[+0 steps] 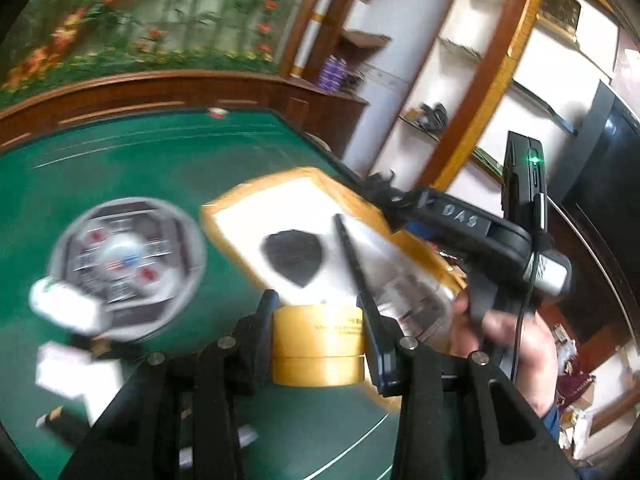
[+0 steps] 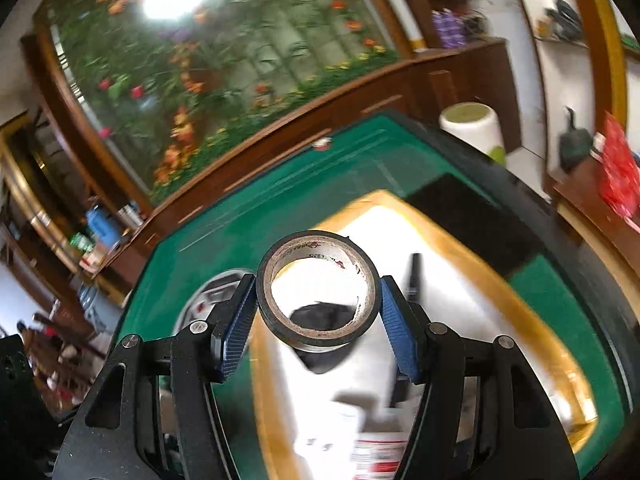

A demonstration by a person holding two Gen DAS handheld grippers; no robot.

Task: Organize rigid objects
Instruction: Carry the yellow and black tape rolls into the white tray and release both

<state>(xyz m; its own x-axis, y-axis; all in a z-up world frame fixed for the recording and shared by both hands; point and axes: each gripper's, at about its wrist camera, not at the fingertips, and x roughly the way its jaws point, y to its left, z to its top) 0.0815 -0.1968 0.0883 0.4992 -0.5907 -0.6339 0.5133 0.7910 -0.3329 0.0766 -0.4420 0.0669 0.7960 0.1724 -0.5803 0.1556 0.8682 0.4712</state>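
Two rolls are in the air at once, one in each set of jaws, and both views are smeared, so I judge the main risk to be a roll slipping out mid-carry. The left gripper [image 1: 320, 332] clamps a yellow tape roll [image 1: 318, 346] by its flat faces, which is a fair hold. Left of those jaws lie a round grey disc [image 1: 124, 264] and a white tube [image 1: 66, 308], with loose cards below them. Ahead of the jaws sits a white tray with a yellow rim [image 1: 256, 190], holding a dark shield-shaped piece [image 1: 292, 254] and a thin black stick [image 1: 352, 256]. To the right, the right gripper [image 2: 318, 316] pinches a black tape roll [image 2: 318, 290] across its curved edge, so it could twist out. That roll hangs above the tray [image 2: 492, 280]. The bench [image 2: 280, 208] lies open beyond, but its dark edge runs near on the right; the two hands travel close together and could collide.
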